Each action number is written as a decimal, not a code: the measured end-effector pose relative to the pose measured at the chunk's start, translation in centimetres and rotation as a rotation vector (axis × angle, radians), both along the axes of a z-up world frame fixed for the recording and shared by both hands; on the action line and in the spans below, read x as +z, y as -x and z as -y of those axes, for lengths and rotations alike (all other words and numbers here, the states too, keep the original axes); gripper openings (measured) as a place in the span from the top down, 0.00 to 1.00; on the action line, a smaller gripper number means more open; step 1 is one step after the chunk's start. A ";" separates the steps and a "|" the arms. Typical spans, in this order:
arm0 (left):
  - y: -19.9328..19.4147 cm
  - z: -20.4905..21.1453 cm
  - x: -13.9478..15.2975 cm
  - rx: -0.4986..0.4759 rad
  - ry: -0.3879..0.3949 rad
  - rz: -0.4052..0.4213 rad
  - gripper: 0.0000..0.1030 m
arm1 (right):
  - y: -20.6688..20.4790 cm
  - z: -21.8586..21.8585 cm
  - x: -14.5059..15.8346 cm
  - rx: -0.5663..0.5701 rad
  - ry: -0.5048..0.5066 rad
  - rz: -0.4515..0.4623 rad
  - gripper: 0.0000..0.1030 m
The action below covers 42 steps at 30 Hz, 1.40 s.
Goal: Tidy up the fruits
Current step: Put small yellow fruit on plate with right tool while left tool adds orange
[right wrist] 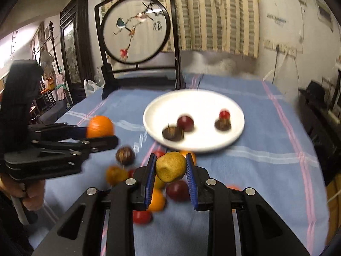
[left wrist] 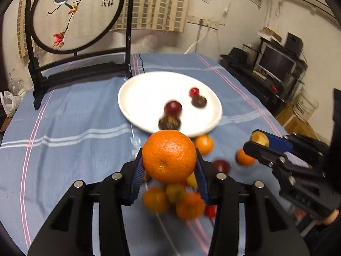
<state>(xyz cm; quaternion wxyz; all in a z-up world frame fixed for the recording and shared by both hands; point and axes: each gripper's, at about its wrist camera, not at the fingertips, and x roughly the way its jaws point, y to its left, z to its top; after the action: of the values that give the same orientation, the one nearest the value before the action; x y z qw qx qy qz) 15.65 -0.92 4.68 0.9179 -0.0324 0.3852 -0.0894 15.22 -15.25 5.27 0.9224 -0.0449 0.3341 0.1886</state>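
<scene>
My left gripper (left wrist: 169, 160) is shut on a large orange (left wrist: 169, 156) and holds it above a pile of fruit (left wrist: 177, 200) on the blue cloth. It also shows in the right wrist view (right wrist: 100, 132). My right gripper (right wrist: 170, 167) is shut on a yellow-brown fruit (right wrist: 171, 166) above more loose fruit (right wrist: 178, 190). It shows in the left wrist view (left wrist: 259, 140) at the right. A white plate (left wrist: 145, 93) (right wrist: 200, 102) lies ahead with two red fruits (left wrist: 173, 107) and two dark brown ones (left wrist: 199, 101).
A round embroidered screen on a black stand (left wrist: 74, 15) (right wrist: 136, 29) stands at the back of the table. The blue striped cloth (left wrist: 74, 117) covers the table. Dark furniture with a monitor (left wrist: 277, 64) is beyond the right edge. A small transparent thing (left wrist: 135, 140) lies near the plate.
</scene>
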 end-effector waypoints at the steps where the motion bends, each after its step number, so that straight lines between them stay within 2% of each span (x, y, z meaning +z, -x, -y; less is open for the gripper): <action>1: -1.2 0.0 0.2 0.012 0.005 -0.004 0.58 | -0.8 -0.3 0.3 -0.002 0.008 0.008 0.73; 4: -4.2 0.0 0.4 0.046 -0.005 -0.001 0.58 | -3.5 -0.9 0.6 -0.009 0.022 0.015 0.73; 8: -7.6 -0.1 -0.4 0.074 -0.008 -0.024 0.58 | -7.3 -0.6 -1.9 -0.057 0.025 -0.035 0.73; 11: -9.4 0.1 -1.6 0.079 -0.020 -0.043 0.58 | -9.1 0.1 -4.0 -0.086 -0.019 -0.090 0.73; 20: -13.0 0.9 -5.6 0.078 -0.020 -0.133 0.57 | -10.6 0.8 -6.2 -0.090 -0.065 -0.158 0.72; 21: -13.1 0.8 -5.9 0.084 -0.008 -0.145 0.54 | -10.7 0.9 -6.4 -0.093 -0.081 -0.169 0.70; 22: -12.9 0.7 -5.9 0.090 0.007 -0.144 0.50 | -10.8 1.0 -6.6 -0.095 -0.087 -0.180 0.68; 23: -12.6 0.5 -5.8 0.099 0.021 -0.136 0.42 | -10.7 1.1 -6.7 -0.096 -0.094 -0.185 0.67; 24: -12.1 0.1 -5.4 0.113 0.037 -0.119 0.40 | -10.6 1.1 -6.7 -0.098 -0.096 -0.181 0.62; 25: -11.7 -0.1 -5.2 0.119 0.046 -0.109 0.40 | -10.4 1.2 -6.6 -0.100 -0.096 -0.178 0.58; 29: -9.7 -0.9 -3.9 0.136 0.077 -0.075 0.38 | -9.7 0.9 -6.4 -0.090 -0.081 -0.171 0.58; 32: -7.5 -1.6 -3.0 0.171 0.072 -0.035 0.36 | -8.9 0.6 -6.0 -0.075 -0.068 -0.161 0.58; 34: -6.1 -1.9 -2.6 0.184 0.069 -0.022 0.30 | -8.5 0.7 -5.5 -0.075 -0.066 -0.147 0.56; 42: -0.1 -2.7 -2.7 0.191 -0.012 0.003 0.18 | -4.5 1.3 -4.4 -0.046 -0.083 -0.124 0.55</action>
<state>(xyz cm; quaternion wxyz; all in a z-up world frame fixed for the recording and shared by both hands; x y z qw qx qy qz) 15.79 1.73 2.02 0.9230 -0.0635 0.3795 0.0008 19.75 -16.58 0.85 0.9051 0.0129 0.3833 0.1835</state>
